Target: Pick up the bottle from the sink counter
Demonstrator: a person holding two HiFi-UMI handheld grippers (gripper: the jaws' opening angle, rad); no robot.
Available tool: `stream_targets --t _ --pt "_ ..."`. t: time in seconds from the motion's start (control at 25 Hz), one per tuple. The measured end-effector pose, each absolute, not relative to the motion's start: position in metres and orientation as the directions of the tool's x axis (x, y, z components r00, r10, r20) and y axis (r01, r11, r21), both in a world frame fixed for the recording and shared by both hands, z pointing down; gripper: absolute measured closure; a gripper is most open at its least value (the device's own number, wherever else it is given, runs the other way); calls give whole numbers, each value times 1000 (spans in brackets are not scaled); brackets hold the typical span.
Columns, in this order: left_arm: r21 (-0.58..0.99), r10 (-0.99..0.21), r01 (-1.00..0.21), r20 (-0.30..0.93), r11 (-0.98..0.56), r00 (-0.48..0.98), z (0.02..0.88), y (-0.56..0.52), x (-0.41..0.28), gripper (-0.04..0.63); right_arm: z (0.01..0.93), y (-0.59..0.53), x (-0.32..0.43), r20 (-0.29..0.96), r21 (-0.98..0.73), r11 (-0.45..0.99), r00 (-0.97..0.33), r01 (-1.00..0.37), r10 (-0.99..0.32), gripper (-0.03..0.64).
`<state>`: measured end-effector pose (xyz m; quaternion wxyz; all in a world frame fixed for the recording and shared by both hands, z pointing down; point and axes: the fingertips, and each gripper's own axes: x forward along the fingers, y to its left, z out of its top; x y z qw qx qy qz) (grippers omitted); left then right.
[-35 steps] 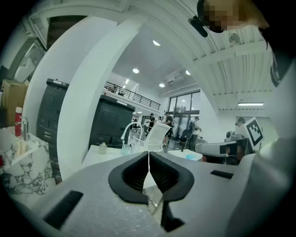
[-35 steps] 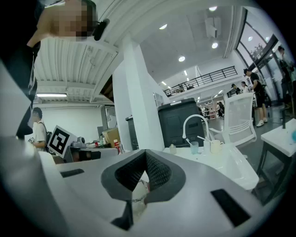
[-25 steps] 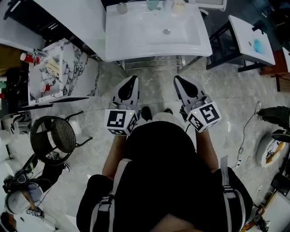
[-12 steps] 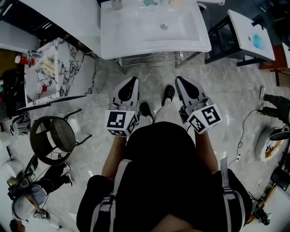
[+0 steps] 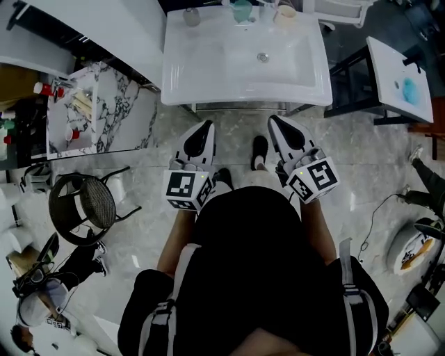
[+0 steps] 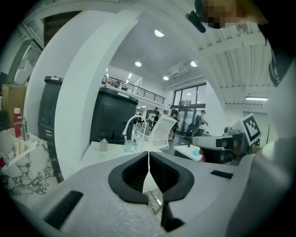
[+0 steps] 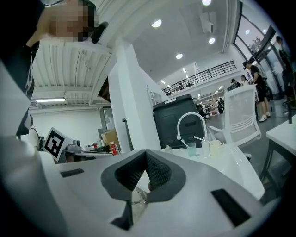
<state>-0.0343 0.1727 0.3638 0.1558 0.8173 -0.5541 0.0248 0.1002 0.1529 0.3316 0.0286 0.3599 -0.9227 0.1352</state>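
The small grey bottle stands at the back left corner of the white sink counter, far ahead of both grippers. In the left gripper view the bottle sits left of a teal cup and the faucet. My left gripper is shut and holds nothing, out in front of the counter's front edge. My right gripper is level with it, shut and holding nothing. In the right gripper view the bottle is tiny, left of the faucet.
A teal cup and a cream mug stand behind the basin. A marbled cabinet and a black chair are at the left. A white side table stands at the right. The person's foot is between the grippers.
The sink counter has drawn nearer in the head view as the person steps forward, one foot now ahead. Both grippers stay shut and side by side.
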Motion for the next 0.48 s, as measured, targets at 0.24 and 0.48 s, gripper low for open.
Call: stream_targets --t 0.24,0.48 --pt "215 -919 -931 206 -293 337 352 118 -7 572 325 94 118 136 -221 751 -782 -623 -609 614" --pt "207 -929 -942 207 -265 307 350 79 30 572 330 51 141 150 -227 783 -815 -579 -560 614"
